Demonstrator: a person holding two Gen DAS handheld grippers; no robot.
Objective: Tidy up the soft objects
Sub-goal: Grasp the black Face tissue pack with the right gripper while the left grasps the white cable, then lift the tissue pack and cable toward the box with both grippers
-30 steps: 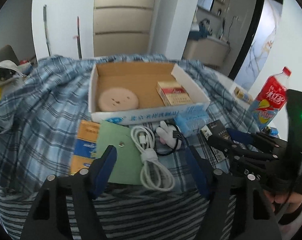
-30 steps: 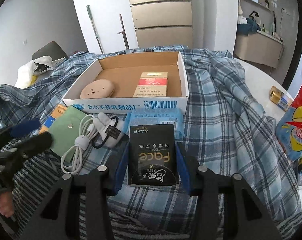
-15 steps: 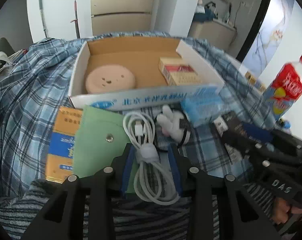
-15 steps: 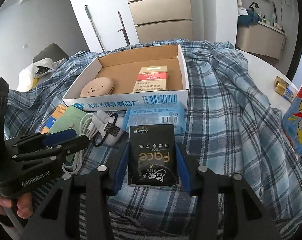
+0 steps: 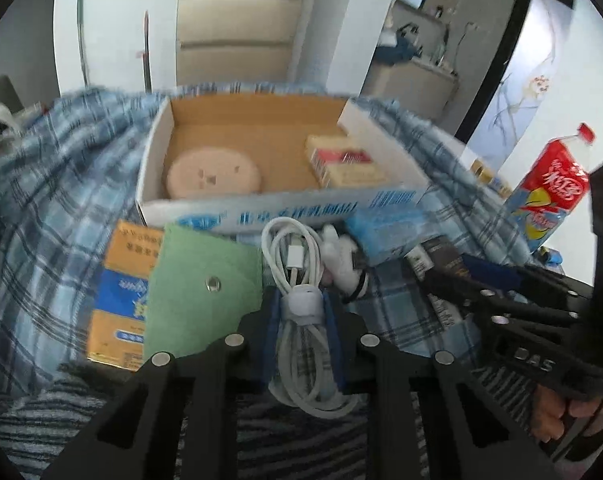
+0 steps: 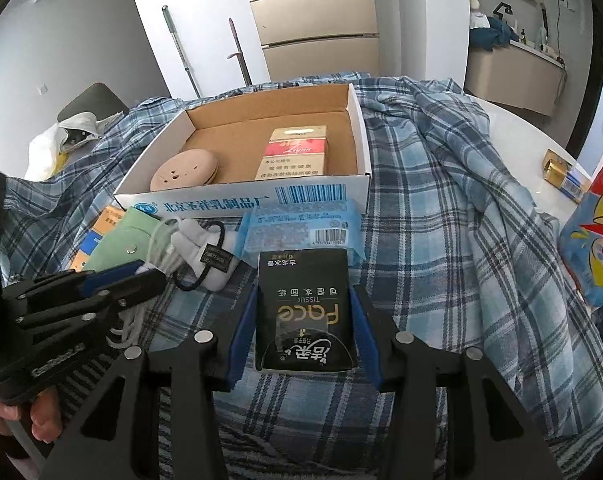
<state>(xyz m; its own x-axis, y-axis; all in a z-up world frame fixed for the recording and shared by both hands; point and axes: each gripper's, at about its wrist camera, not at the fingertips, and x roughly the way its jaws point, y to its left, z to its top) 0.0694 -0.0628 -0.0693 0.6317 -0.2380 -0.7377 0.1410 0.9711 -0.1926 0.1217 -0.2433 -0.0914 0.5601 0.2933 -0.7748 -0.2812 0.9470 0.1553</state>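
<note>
With both grips made, pickup is done: left gripper [image 5: 302, 322] fingers clamp the white cable [image 5: 299, 280], right gripper [image 6: 304, 322] fingers pinch the black tissue pack [image 6: 305, 312] — next move, I'd judge: lift both into the cardboard box [image 6: 237, 200] just ahead.

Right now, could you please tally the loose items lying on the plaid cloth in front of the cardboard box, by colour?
White: 2, the coiled cable and the small plush
Green: 1, the snap pouch
Orange: 1, the flat packet
Light blue: 1, the wipes pack
Black: 1, the tissue pack
Total: 6
</note>
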